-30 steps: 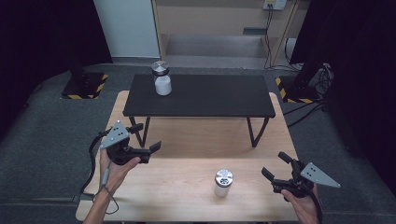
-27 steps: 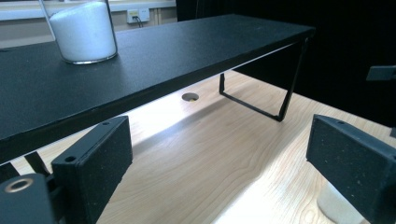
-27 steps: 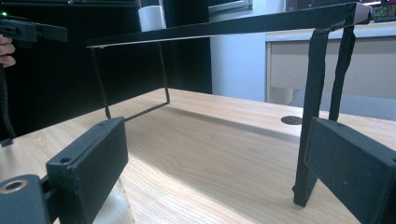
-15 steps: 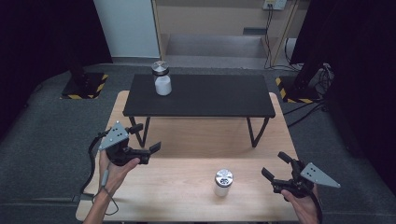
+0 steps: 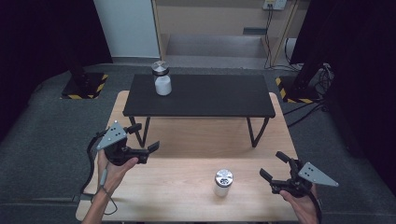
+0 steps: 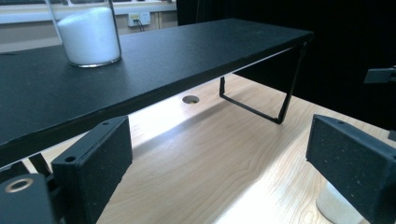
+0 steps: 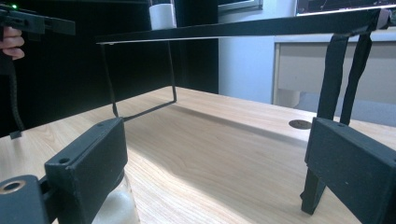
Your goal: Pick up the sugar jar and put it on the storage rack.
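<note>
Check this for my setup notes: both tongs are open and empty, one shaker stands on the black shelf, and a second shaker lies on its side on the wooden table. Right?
Not quite. The second shaker stands upright on the wooden table, as the high view shows. The rest holds: the left tongs and right tongs are open and empty, and the other shaker stands on the black shelf.

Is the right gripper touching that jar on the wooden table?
Apart. The high view shows bare wood between the right gripper and the jar; its jaws stand open.

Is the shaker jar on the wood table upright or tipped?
Upright. The jar stands on its base on the wooden table, its perforated metal lid facing up, between both open grippers.
</note>
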Demonstrator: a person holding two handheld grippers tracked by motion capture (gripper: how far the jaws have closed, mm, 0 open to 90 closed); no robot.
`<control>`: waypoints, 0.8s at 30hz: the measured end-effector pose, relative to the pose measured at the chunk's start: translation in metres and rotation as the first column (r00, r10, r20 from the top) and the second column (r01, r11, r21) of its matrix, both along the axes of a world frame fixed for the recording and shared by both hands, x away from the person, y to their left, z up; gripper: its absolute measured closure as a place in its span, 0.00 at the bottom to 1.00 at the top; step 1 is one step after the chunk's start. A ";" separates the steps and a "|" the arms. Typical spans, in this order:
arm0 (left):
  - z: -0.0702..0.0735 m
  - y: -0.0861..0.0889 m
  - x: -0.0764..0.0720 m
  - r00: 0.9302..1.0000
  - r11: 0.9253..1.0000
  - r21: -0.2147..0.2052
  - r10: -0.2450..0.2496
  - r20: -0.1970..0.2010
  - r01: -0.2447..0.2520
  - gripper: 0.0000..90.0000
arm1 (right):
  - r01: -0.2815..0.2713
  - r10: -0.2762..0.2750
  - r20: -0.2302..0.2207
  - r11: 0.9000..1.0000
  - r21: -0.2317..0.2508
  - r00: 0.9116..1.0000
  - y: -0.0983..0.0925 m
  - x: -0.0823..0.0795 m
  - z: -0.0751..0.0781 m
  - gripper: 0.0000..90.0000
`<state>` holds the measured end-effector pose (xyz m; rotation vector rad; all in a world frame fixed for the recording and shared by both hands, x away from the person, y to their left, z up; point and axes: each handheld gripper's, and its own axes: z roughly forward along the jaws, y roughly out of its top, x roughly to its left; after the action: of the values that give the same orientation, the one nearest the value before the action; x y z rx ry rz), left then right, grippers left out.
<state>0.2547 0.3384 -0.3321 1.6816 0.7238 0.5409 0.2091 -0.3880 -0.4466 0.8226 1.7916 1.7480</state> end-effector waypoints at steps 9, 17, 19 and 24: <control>0.001 0.000 0.000 1.000 1.000 0.003 -0.001 -0.009 0.001 0.07 | -0.030 0.031 0.011 0.999 -0.024 0.999 -0.004 0.005 0.020 0.06; 0.000 0.000 0.000 1.000 1.000 -0.002 -0.004 -0.009 0.004 0.07 | -0.133 0.130 -0.029 0.985 -0.106 0.991 -0.024 0.011 0.099 0.04; 0.000 0.000 0.001 1.000 1.000 0.001 -0.003 -0.011 0.003 0.07 | -0.157 0.153 -0.049 0.982 -0.104 0.987 -0.030 0.014 0.120 0.03; 0.000 -0.001 0.002 1.000 1.000 0.007 -0.004 -0.018 0.005 0.07 | -0.207 0.194 -0.093 0.966 -0.157 0.977 -0.037 0.023 0.167 0.03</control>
<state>0.2570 0.3375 -0.3325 1.6962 0.7319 0.5260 0.2317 -0.4249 -0.2800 0.6677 2.1029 1.6794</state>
